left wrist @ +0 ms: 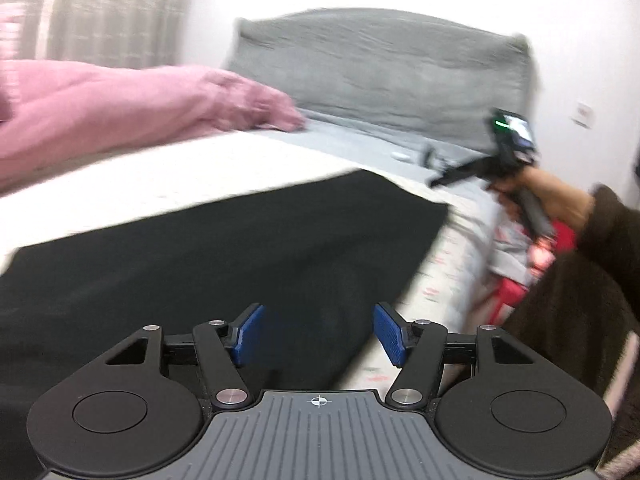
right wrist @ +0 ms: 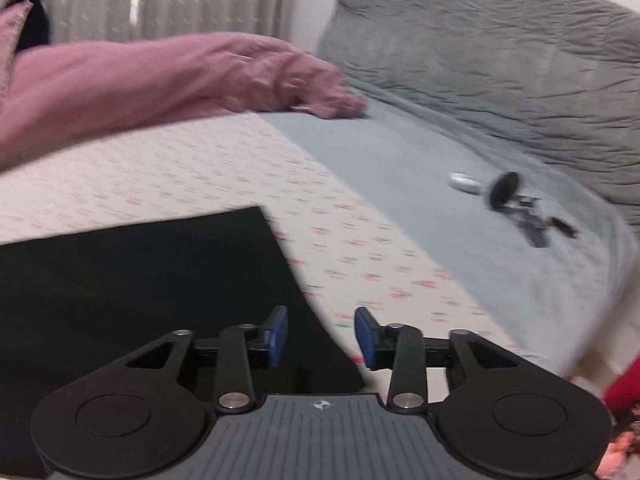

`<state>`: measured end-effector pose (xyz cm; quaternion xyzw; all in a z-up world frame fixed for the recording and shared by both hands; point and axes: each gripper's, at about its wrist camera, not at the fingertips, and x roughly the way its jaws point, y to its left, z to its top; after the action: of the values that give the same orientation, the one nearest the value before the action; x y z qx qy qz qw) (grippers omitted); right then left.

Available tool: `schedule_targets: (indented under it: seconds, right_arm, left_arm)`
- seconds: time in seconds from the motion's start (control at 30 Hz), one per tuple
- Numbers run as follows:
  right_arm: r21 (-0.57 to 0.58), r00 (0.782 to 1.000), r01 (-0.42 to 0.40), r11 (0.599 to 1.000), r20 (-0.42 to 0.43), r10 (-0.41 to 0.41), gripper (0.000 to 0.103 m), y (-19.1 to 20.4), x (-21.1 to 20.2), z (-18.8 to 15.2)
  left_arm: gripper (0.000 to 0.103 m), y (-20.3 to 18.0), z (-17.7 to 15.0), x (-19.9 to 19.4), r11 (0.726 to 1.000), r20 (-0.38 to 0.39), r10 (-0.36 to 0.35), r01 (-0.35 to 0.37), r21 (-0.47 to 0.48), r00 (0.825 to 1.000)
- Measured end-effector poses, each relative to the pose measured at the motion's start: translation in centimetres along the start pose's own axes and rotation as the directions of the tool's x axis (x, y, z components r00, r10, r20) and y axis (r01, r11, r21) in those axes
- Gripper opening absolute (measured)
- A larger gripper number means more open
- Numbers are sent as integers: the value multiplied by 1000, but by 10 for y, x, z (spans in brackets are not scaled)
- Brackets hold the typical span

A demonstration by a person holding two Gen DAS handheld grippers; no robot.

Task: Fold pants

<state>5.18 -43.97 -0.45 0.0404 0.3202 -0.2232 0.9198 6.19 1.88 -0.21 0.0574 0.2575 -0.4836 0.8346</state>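
Pants [left wrist: 208, 264] lie flat on the bed [left wrist: 120, 184], lower left of both frames, as a neat dark rectangle; folding appears largely complete; left hand-held gripper [left wrist: 318, 334] and right hand-held gripper [right wrist: 321, 336] both gape, pads holding nothing; a further fold may remain

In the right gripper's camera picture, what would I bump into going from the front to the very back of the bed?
Right gripper → black pants → flowered sheet → pink blanket → curtain.
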Motion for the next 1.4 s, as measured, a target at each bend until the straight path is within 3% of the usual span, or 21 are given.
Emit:
schedule_targets:
  seconds: [0.13, 0.2, 0.23, 0.3, 0.4, 0.47, 0.5, 0.53, 0.57, 0.6, 0.7, 0.73, 0.83, 0.9, 1.0, 1.07, 1.13, 1.2, 1.23, 1.3, 1.4]
  right_arm:
    - [-110, 990, -142, 984, 4, 143, 44, 45, -3, 1]
    - [-177, 963, -266, 947, -21, 267, 44, 75, -7, -1]
    - [-200, 941, -336, 920, -41, 335, 45, 90, -10, -3]
    - [-249, 875, -482, 840, -88, 476, 44, 124, -18, -6]
    - [-315, 730, -676, 666, -165, 663, 45, 170, -38, -15]
    - [-326, 624, -774, 543, -250, 740, 45, 193, -43, -27]
    - [-340, 591, -800, 494, -308, 746, 45, 203, -42, -35]
    - [-373, 587, -803, 466, -351, 730, 46, 210, -41, -44]
    - [-427, 597, -786, 447, -334, 729, 46, 210, -44, -51]
    - [-474, 594, -776, 417, -323, 737, 47, 206, -47, -55]
    - [-375, 532, -835, 402, -364, 764, 46, 178, -34, -45]
    - [-352, 521, -845, 403, -371, 769, 46, 168, -30, -42]
    - [-334, 523, -847, 415, -377, 764, 46, 140, -24, -37]
    - [-314, 545, -835, 451, -373, 751, 46, 130, -24, -29]
    - [-332, 607, -789, 517, -286, 742, 47, 123, -28, -19]
    - [-319, 658, -746, 585, -215, 722, 49, 124, -20, -10]
    - [-294, 718, -689, 663, -152, 679, 50, 128, -7, 3]
    - [-268, 781, -618, 739, -98, 617, 50, 131, 10, 16]
    - [-248, 807, -584, 773, -74, 586, 51, 132, 19, 23]
    - [-191, 856, -512, 838, -34, 515, 51, 125, 40, 34]
    - [-126, 913, -407, 905, -18, 408, 51, 105, 68, 45]
  left_arm:
    - [61, 22, -4, -4, 989, -37, 148, -148, 4, 988]
    - [61, 33, -5, 0, 984, -70, 179, -178, 8, 981]
    - [61, 38, -6, 3, 982, -81, 188, -189, 2, 979]
    - [61, 47, -7, 9, 978, -102, 201, -204, -28, 974]
    - [61, 47, -13, 13, 982, -133, 183, -187, -16, 974]
    - [66, 39, -19, 14, 982, -167, 186, -179, 61, 968]
    - [71, 36, -25, 13, 980, -177, 187, -172, 98, 966]
    - [72, 36, -31, 7, 981, -172, 175, -158, 111, 969]
    - [72, 40, -35, 1, 985, -172, 156, -141, 97, 973]
    - [73, 46, -38, -6, 990, -180, 133, -123, 64, 975]
    - [73, 59, -49, -31, 997, -189, 71, -77, -22, 979]
    - [73, 61, -53, -39, 997, -185, 68, -75, -30, 980]
    - [73, 62, -62, -59, 997, -198, 58, -67, -40, 978]
    - [73, 59, -64, -70, 997, -214, 51, -61, -37, 976]
    - [74, 68, -57, -81, 995, -205, 31, -49, -82, 978]
    - [74, 77, -46, -82, 990, -162, 96, -111, -88, 982]
    - [74, 90, -33, -80, 974, -115, 199, -209, -86, 973]
    - [76, 108, -22, -75, 938, -94, 319, -328, -111, 943]
    - [76, 121, -18, -71, 911, -89, 384, -393, -124, 919]
    - [76, 146, -17, -66, 849, -95, 494, -503, -160, 864]
    - [76, 182, -27, -65, 747, -165, 608, -630, -211, 776]
